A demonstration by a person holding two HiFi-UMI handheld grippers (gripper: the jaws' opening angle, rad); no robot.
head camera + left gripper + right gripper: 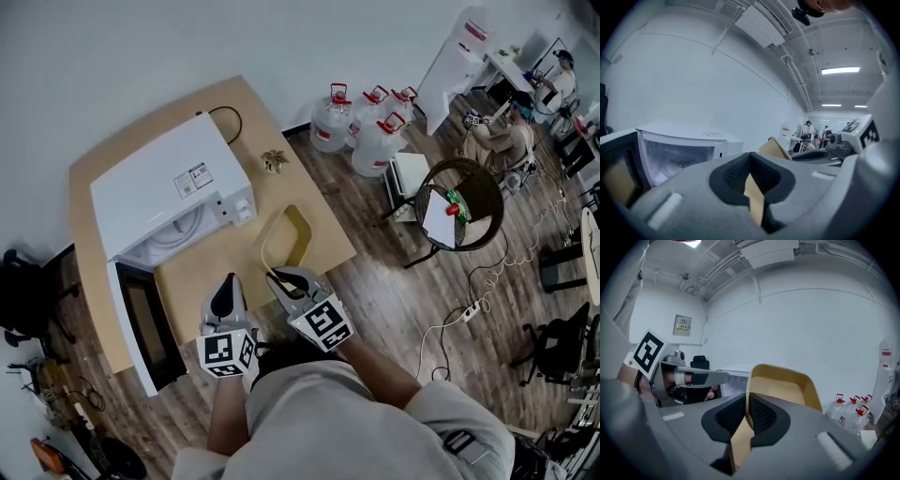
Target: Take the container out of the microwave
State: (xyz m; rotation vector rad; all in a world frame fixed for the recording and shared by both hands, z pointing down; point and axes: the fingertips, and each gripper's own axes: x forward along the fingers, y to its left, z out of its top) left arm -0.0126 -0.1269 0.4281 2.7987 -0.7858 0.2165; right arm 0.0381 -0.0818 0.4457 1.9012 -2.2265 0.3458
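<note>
Head view: a white microwave [169,192] stands on a tan table [314,183] with its door swung open. The yellow container [304,234] is out of it, over the table just beside the microwave's front. The right gripper [281,276] grips its near rim, and the left gripper [227,284] is alongside.

Left gripper view: the left gripper [750,165] has its pads pressed together on nothing, and the open microwave [679,150] lies beyond.

Right gripper view: the right gripper [746,411] is clamped on the container's [785,385] rim.

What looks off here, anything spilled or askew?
Nothing spilled. The microwave door hangs open, and the container is pinched by one rim only in the right hand-held gripper; no damage shows.
</note>
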